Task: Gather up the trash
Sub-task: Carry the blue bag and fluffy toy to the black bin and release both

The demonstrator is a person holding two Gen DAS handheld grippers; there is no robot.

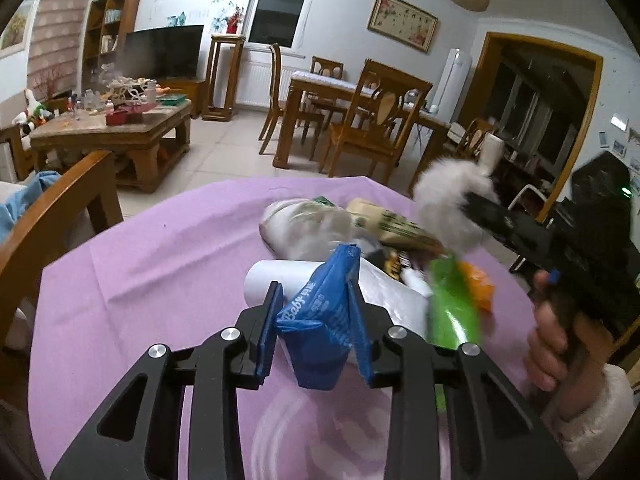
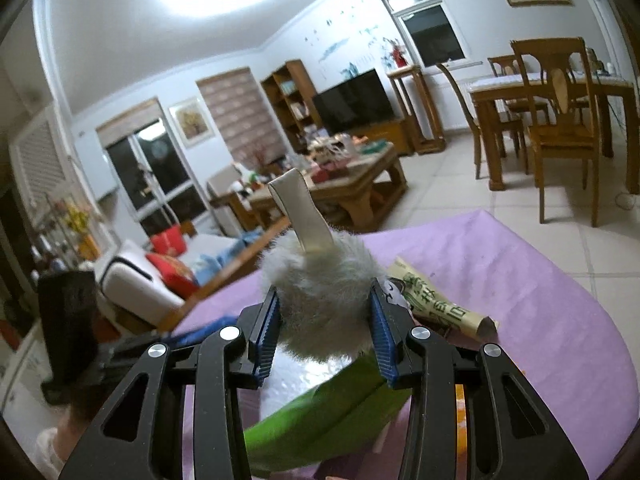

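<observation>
- Bench [image 1: 132, 280] under purple cloth [image 2: 540, 280]; trash heaped at its far right, bare cloth to the left.
- Heap: clear plastic bag [image 1: 304, 224], tan printed packet [image 1: 396, 226], white roll [image 1: 276, 276], green wrapper [image 1: 454, 304], orange scrap [image 1: 478, 284].
- Left claw [image 1: 316, 320] clamped on blue wipes pack [image 1: 320, 328], lifted near the heap.
- Right claw [image 2: 324, 320] squeezing grey furry item [image 2: 320, 292] with a cream strap [image 2: 300, 212] standing up; held above the heap's right side.
- Risk: fur compresses, so the grip may slip on a quick swing.
- Risk: the soft blue pack is pinched at mid-body and may sag out.
- Risk: the claws sit close together and could knock each other or drag the green wrapper off the bench.
</observation>
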